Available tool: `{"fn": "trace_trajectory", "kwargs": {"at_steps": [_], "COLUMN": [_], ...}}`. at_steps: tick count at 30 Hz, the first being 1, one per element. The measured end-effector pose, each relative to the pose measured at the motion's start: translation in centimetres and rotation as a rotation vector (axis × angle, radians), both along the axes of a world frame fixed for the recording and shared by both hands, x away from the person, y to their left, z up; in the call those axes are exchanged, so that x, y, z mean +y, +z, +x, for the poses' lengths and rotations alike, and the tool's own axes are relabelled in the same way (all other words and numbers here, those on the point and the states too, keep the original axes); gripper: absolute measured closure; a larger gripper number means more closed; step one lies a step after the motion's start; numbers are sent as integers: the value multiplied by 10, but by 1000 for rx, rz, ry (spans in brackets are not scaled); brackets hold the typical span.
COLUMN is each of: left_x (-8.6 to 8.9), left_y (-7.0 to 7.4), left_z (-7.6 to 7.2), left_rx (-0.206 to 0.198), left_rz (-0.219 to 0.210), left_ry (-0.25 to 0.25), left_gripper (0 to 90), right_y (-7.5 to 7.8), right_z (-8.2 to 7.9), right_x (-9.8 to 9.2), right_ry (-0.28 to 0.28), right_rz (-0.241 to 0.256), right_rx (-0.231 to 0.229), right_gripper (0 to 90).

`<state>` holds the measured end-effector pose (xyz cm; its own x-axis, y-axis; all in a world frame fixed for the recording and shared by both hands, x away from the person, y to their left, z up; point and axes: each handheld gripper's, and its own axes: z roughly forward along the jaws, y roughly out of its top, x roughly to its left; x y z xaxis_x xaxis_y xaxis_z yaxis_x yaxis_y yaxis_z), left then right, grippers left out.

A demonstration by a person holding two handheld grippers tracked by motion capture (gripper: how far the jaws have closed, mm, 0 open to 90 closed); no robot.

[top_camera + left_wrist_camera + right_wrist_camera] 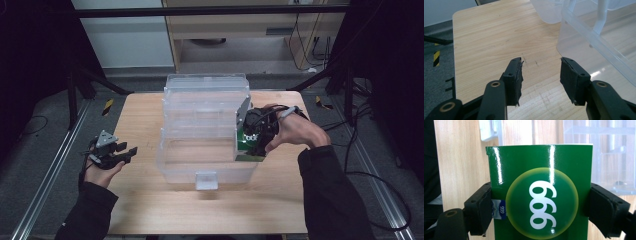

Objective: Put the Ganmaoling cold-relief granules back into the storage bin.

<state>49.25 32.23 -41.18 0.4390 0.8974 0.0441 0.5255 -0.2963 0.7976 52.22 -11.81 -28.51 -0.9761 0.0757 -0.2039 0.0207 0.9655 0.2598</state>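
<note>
A clear plastic storage box (172,161) with its lid swung up at the back stands in the middle of the wooden table (150,205). My right gripper (252,142) is shut on a green carton (540,195) printed with white "999" in a yellow-rimmed circle, and holds it inside the box at its right end (249,156). Both black jaws press the carton's sides. My left gripper (541,75) hovers open over the bare table left of the box (596,42), nothing between its pads. In the high view the left gripper (131,151) sits near the table's left edge.
The box's front latch (206,180) juts toward me. The raised lid (206,90) blocks the back of the table. Dark stand legs and cables lie on the floor on both sides. Bare wood runs along the front and left of the box.
</note>
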Motion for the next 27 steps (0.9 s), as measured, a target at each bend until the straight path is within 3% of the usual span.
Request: {"fn": "trace_trajectory", "kwargs": {"at_steps": [10,27], "left_x": [0,-1], "left_y": [-1,-1], "left_z": [0,1], "left_rx": [1,1], "left_rz": [5,16], "left_ry": [-1,-5], "left_gripper": [516,517], "right_y": [-8,-25], "right_z": [10,14], "right_x": [13,20], "right_ry": [12,30], "right_rz": [-11,-22], "right_rx": [21,42], "right_gripper": [169,169]}}
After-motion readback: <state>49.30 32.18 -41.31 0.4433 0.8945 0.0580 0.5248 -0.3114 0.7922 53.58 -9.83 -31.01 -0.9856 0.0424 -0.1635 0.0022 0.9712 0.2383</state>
